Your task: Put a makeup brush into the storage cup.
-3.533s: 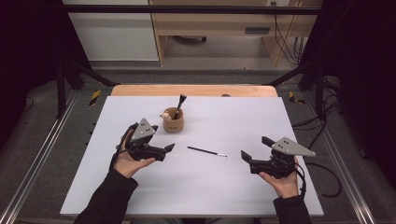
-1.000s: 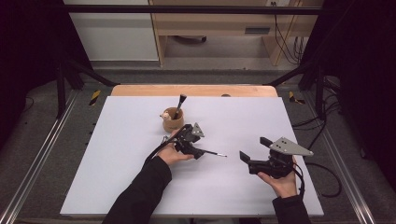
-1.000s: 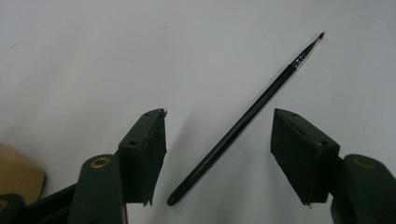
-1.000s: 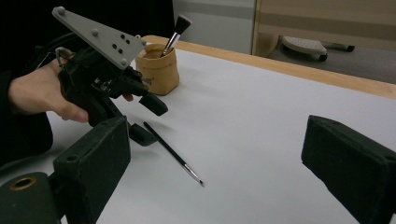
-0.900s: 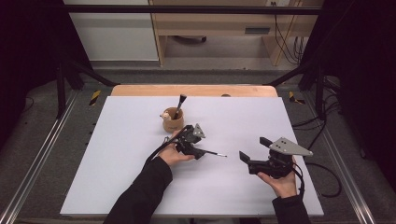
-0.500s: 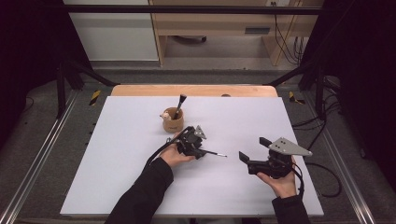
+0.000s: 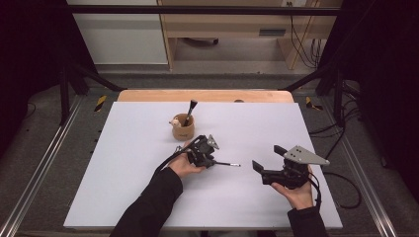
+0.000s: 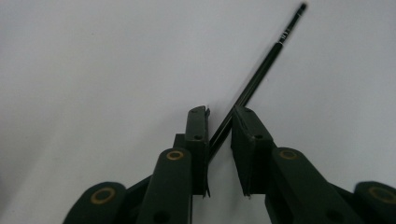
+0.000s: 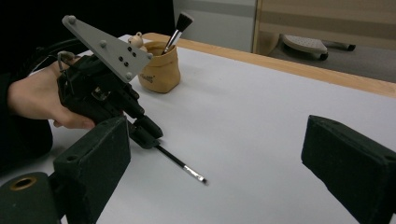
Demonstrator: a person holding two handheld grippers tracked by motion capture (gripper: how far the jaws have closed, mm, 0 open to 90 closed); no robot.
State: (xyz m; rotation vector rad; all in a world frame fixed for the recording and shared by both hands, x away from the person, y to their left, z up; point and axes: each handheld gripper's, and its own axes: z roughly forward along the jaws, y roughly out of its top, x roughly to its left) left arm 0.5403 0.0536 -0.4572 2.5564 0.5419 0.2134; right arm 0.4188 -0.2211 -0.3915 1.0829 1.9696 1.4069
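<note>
A thin black brush [image 7: 228,164] lies on the white table [image 7: 123,148], its pale tip pointing right. My left gripper [image 7: 211,160] is lowered over the brush's handle end. In the left gripper view the brush [image 8: 266,65] runs slantwise between the two pads, touching both. The left gripper [image 8: 219,114] has just been closing and is nearly shut on it. The right gripper view shows the left gripper [image 9: 147,133] and the brush [image 9: 180,163] from the side. My right gripper [image 7: 268,158] rests to the right, open and holding nothing, a hand's width from the brush tip.
A small tan holder [image 7: 182,129] with a bushy make-up brush [image 7: 190,109] standing in it sits just behind my left hand. The same holder [image 9: 161,67] appears in the right gripper view. A wooden strip [image 7: 207,95] runs along the table's far edge.
The left gripper came from the table's left to the brush at the middle. Over the last second its jaws narrowed around the brush handle. The right gripper has stayed put.
</note>
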